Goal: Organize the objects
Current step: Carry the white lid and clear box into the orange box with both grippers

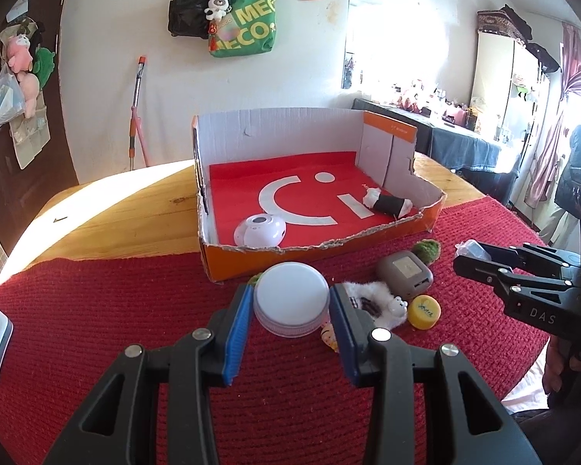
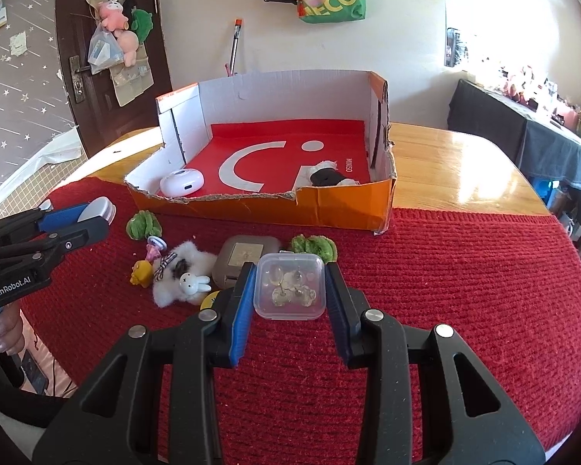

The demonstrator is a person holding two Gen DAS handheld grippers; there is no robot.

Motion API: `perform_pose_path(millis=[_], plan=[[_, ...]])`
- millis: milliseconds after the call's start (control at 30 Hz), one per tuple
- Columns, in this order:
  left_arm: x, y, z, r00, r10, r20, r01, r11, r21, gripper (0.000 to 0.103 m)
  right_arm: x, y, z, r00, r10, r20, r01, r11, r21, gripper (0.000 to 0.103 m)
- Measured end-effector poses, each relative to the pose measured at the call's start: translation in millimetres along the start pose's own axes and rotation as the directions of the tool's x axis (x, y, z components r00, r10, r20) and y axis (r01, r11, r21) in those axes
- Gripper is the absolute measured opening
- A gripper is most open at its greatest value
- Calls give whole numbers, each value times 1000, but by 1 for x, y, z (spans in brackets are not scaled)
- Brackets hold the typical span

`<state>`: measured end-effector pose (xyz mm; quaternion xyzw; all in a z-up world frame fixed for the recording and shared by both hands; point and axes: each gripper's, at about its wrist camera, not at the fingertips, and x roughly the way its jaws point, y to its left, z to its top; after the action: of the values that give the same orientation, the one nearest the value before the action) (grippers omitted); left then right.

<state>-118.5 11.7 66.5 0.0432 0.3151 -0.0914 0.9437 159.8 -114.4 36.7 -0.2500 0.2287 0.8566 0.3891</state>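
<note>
A white plaster wall [image 1: 108,89] carries a green printed tote bag [image 1: 248,25] beside a black backpack [image 1: 189,7]. A dark brown wooden door [image 2: 108,89] stands to the left. Bright daylight washes over the wooden table [image 2: 457,170], half covered by a red knitted cloth [image 2: 464,271].

Both wrist views face the cardboard box [image 1: 317,193] closely.

Ahead of both tools, the cardboard box [image 1: 399,240] is orange outside, white inside, with a red liner [image 1: 244,186] bearing a white smiling-face mark. The knitted mat [image 2: 464,271] under the tools is deep red; the worktop [image 2: 457,162] is honey-coloured wood.
</note>
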Motion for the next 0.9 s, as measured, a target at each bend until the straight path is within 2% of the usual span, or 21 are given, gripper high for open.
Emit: perform_pose_path(millis=[67, 100, 267, 300, 400, 433, 633, 767, 900], plan=[[0, -1, 2, 1000, -2, 3, 2, 1000, 3, 42, 0, 0, 2, 1000, 3, 1, -3, 1000, -2, 33], [1, -1, 4, 999, 53, 4, -53, 998, -37, 42, 0, 0, 3, 1000, 3, 1, -3, 1000, -4, 33], [2, -1, 12, 997, 72, 10, -71, 996, -55, 42, -1, 0, 12, 1000, 9, 9, -9, 1000, -9, 33], [4, -1, 14, 994, 110, 6, -109, 990, -87, 42, 0, 0, 15, 1000, 12, 12, -12, 1000, -12, 33], [10, -1, 23, 996, 84, -5, -84, 993, -83, 42, 1, 0, 24, 999, 28, 19, -27, 999, -20, 33], [13, -1, 25, 993, 116, -12, -116, 987, -109, 42, 2, 0, 29, 999, 44, 19, -43, 999, -18, 33], [30, -2, 43, 997, 74, -23, -76, 992, -98, 42, 11, 1, 49, 996, 83, 24, -82, 996, -33, 33], [50, 0, 54, 997, 29, -70, -35, 995, -94, 42, 27, -2, 64, 993, 114, -12, -115, 992, -42, 33], [70, 0, 63, 994, 23, -104, -31, 996, -78, 42, 52, -4, 76, 990, 124, -74, -129, 989, -68, 33]])
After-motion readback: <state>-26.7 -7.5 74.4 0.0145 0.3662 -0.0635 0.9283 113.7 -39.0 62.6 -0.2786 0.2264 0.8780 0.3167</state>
